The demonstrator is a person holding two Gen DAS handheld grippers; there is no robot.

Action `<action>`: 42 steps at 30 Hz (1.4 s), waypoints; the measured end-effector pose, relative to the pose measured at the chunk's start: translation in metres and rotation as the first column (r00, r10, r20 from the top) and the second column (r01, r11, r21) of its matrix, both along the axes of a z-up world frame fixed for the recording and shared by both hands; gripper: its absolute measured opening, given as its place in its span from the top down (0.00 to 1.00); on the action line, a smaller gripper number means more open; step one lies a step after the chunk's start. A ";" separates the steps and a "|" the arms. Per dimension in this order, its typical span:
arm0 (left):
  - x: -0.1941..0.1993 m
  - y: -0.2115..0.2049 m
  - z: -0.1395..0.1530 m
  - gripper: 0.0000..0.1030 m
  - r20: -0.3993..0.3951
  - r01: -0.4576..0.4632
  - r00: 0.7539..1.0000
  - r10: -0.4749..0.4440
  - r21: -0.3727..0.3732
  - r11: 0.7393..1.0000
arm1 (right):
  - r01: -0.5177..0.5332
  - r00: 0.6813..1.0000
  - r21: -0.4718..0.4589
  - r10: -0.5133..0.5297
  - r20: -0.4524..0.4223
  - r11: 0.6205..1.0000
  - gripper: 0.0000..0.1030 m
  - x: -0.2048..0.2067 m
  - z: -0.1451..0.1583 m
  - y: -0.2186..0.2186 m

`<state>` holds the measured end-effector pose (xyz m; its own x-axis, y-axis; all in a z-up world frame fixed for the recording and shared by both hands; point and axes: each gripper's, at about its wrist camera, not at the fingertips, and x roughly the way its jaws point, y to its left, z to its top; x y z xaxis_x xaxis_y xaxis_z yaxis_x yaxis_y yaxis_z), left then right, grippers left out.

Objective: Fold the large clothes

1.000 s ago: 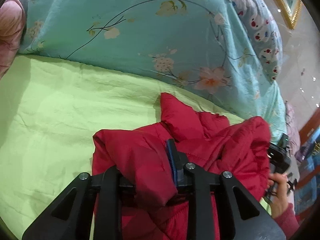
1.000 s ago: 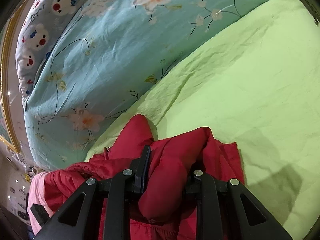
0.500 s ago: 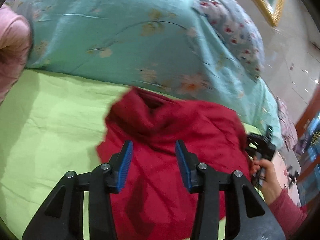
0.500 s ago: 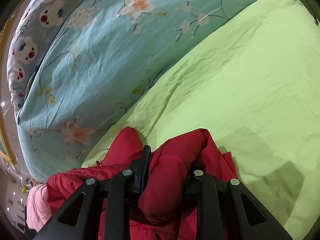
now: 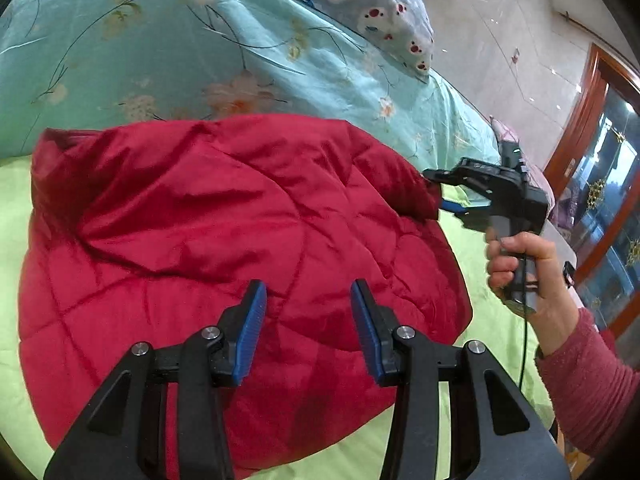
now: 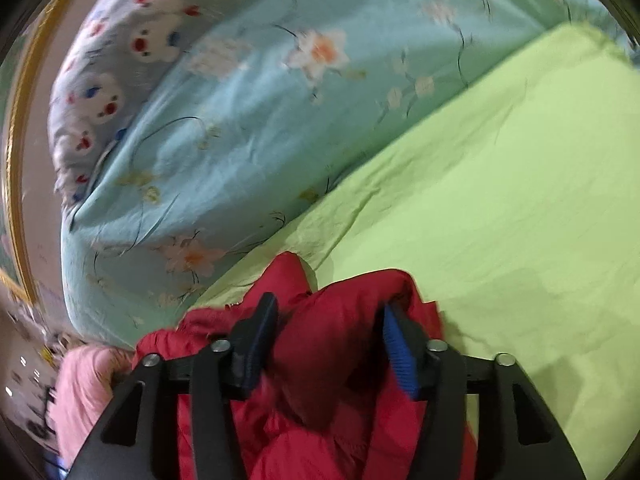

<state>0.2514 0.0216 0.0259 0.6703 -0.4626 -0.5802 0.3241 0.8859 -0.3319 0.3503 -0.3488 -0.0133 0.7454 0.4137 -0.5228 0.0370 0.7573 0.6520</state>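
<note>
Padding makes the red quilted jacket on the green sheet soft, light, springy (likely slippery). Left gripper gapes empty; right gripper looks parted around a fold. Grasp hems.

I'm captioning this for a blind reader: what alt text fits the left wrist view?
A red quilted jacket lies spread on a green sheet, with the open left gripper above it. At right, a hand holds the right gripper at the jacket's edge; a floral blue duvet lies behind.
</note>
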 end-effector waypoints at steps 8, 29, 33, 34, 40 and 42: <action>-0.004 0.001 -0.002 0.59 -0.001 -0.008 1.000 0.008 -0.010 1.000 | -0.139 0.979 -0.135 0.157 0.129 0.981 0.44 -0.054 0.008 0.024; 0.086 0.009 -0.056 0.78 -0.133 -0.185 0.968 0.215 0.204 0.961 | -0.343 0.920 -0.583 0.388 -0.050 0.736 0.49 0.016 -0.036 0.150; 0.107 0.039 -0.065 0.98 -0.190 -0.230 0.948 0.257 0.153 0.961 | -0.300 0.944 -0.553 0.324 -0.056 0.777 0.49 0.039 -0.039 0.133; 0.112 0.049 -0.067 0.98 -0.207 -0.244 0.942 0.264 0.117 0.963 | -0.288 0.950 -0.543 0.308 -0.056 0.789 0.49 0.045 -0.040 0.128; 0.123 0.088 -0.072 0.98 -0.197 -0.345 0.913 0.356 0.089 0.934 | -0.218 0.974 -0.447 0.221 -0.045 0.868 0.49 0.065 -0.046 0.099; 0.126 0.091 -0.077 0.98 -0.193 -0.353 0.911 0.365 0.091 0.931 | -0.209 0.977 -0.425 0.209 -0.048 0.880 0.49 0.070 -0.049 0.096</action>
<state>0.3774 0.1130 -0.0509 0.6505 -0.1774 -0.7385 -0.0885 0.9480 -0.3057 0.4203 -0.2529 -0.0627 0.6661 0.2976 -0.6839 -0.1529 0.9520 0.2653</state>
